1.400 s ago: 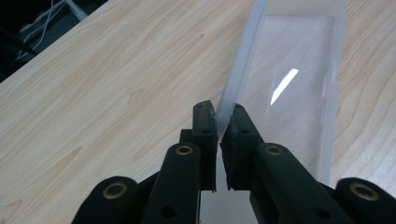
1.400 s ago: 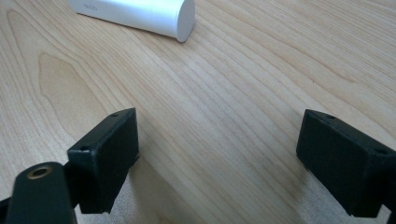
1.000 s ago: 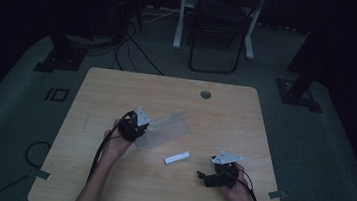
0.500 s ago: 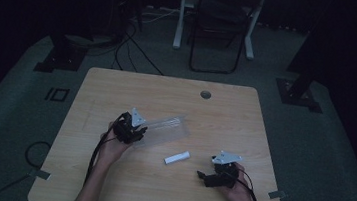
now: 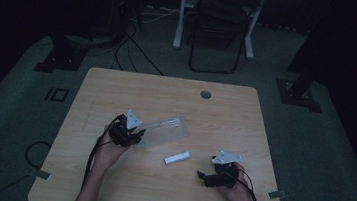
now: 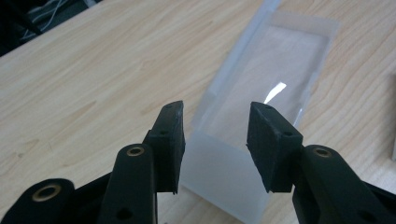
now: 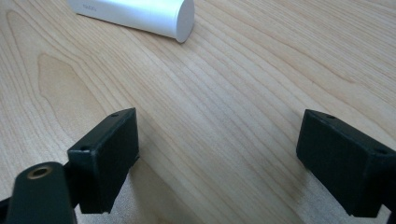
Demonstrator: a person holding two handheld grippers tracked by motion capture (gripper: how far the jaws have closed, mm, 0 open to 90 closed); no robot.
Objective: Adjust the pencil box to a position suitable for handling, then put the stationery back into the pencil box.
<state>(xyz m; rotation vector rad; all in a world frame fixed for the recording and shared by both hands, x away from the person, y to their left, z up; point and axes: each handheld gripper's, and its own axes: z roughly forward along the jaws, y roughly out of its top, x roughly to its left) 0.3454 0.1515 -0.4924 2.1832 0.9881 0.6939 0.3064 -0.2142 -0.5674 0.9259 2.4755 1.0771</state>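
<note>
Bench (image 5: 117, 89) of pale wood carries a clear plastic bag (image 5: 166, 129) near its middle and a small white cylinder (image 5: 177, 157) just in front of it. The left gripper view shows the left gripper (image 6: 215, 144) with fingers parted either side of the bag's frosted near end (not clamped). The right gripper (image 7: 217, 163) has its fingers spread wide over bare wood, the cylinder (image 7: 135, 14) lying beyond them.

The left gripper (image 5: 136, 135) is held low with its jaws partly apart. The right gripper (image 5: 200, 176) sits low too, its jaws spread wide.
</note>
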